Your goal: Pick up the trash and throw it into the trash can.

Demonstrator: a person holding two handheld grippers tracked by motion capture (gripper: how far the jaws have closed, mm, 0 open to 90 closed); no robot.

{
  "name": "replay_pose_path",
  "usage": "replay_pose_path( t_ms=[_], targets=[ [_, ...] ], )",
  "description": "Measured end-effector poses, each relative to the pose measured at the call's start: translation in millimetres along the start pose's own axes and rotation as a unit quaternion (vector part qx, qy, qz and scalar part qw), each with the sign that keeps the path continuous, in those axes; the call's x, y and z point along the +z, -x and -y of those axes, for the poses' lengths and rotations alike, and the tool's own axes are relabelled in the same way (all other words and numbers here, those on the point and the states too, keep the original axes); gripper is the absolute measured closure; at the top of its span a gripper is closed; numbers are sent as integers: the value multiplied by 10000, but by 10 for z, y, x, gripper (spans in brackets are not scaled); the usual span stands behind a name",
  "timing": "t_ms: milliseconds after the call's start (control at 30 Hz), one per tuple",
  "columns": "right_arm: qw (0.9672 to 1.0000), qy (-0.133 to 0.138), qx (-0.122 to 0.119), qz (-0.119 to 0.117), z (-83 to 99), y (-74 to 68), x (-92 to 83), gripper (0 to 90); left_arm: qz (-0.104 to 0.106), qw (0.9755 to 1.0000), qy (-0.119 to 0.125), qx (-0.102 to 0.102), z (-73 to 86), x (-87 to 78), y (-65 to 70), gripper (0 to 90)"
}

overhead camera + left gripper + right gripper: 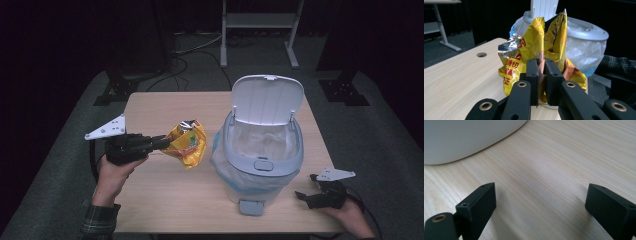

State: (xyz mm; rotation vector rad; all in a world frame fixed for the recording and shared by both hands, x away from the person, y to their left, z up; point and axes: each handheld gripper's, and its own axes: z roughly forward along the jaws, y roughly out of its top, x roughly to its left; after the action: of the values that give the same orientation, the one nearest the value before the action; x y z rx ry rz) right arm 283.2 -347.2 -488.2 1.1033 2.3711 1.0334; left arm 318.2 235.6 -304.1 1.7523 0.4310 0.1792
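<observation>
**Crumpled snack bag held off the table beside the open bin**

Nearest the high camera, a grey foot pedal [251, 206] juts from the base of the white pedal bin [295, 150] at about 6 o'clock on the wooden table [165, 200]. At 4 o'clock from the bin, the right gripper [306, 193] rests low on the table in the person's right hand [350, 217]; its jaws stand wide apart with bare wood between them, as the right gripper view shows, and the bin's pale wall curves past at 11 o'clock there.

At 9 o'clock from the bin, the left gripper [165, 143] is clenched on a yellow snack bag [189, 142], pinching a fold of its crumpled foil. That bag hangs clear of the tabletop, near the bin's left side but apart from it. Seen from the left gripper view, it [534, 47] rises above the jaws, with the bin's clear liner [584, 50] behind it at 2 o'clock. Up at 12 o'clock, the lid [267, 99] stands upright.
</observation>
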Motion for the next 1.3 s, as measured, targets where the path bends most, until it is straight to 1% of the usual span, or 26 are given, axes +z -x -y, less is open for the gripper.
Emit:
replay_pose_path(
  t_ms=[33,67,133,300,400,433,467,533,600,700,767,800,867,967,1000,1067,1100,1167,1300],
  targets=[
    [10000,0,0,0,0,0,0,88,0,10000,0,0,0,0,0,834],
    [10000,-1,-2,1,0,0,0,88,56,10000,52,4,-32,-3,-1,834],
    [10000,-5,-3,-1,0,1,-1,88,89,9999,66,24,-64,-3,-2,834],
    [10000,2,1,-3,0,0,1,88,146,9998,81,62,-122,9,-3,833],
    [10000,3,0,-2,0,0,1,88,232,9996,105,95,-182,33,-3,833],
    [10000,0,5,-1,0,-1,0,88,232,9996,105,95,-182,33,-3,834],
    [10000,3,0,-2,0,0,1,88,287,9994,105,132,-222,50,0,833],
    [10000,3,-1,-3,0,0,1,88,310,9994,109,142,-236,56,0,833],
    [10000,3,-1,-3,0,0,1,88,380,9990,140,180,-299,73,9,834],
    [10000,3,0,-3,0,0,1,88,430,9987,187,183,-335,80,17,834],
    [10000,3,0,-2,0,0,1,88,504,9982,224,240,-403,95,28,834],
    [10000,3,0,-2,0,0,1,88,504,9982,224,240,-403,95,28,834],
    [10000,3,1,-3,0,0,1,88,571,9977,262,266,-455,118,36,834],
    [10000,3,1,-3,0,0,1,88,593,9974,273,288,-494,136,40,834],
    [10000,3,2,-3,0,0,1,88,626,9971,289,319,-543,156,48,834],
    [10000,2,2,-3,0,0,0,88,653,9967,304,363,-589,175,62,834],
    [10000,2,1,-3,0,0,1,88,653,9967,304,363,-589,175,62,834],
    [10000,3,1,-2,0,0,1,88,700,9962,309,417,-651,212,82,834],
    [10000,3,2,-3,0,0,0,88,725,9958,308,474,-715,256,95,833]
  ],
)
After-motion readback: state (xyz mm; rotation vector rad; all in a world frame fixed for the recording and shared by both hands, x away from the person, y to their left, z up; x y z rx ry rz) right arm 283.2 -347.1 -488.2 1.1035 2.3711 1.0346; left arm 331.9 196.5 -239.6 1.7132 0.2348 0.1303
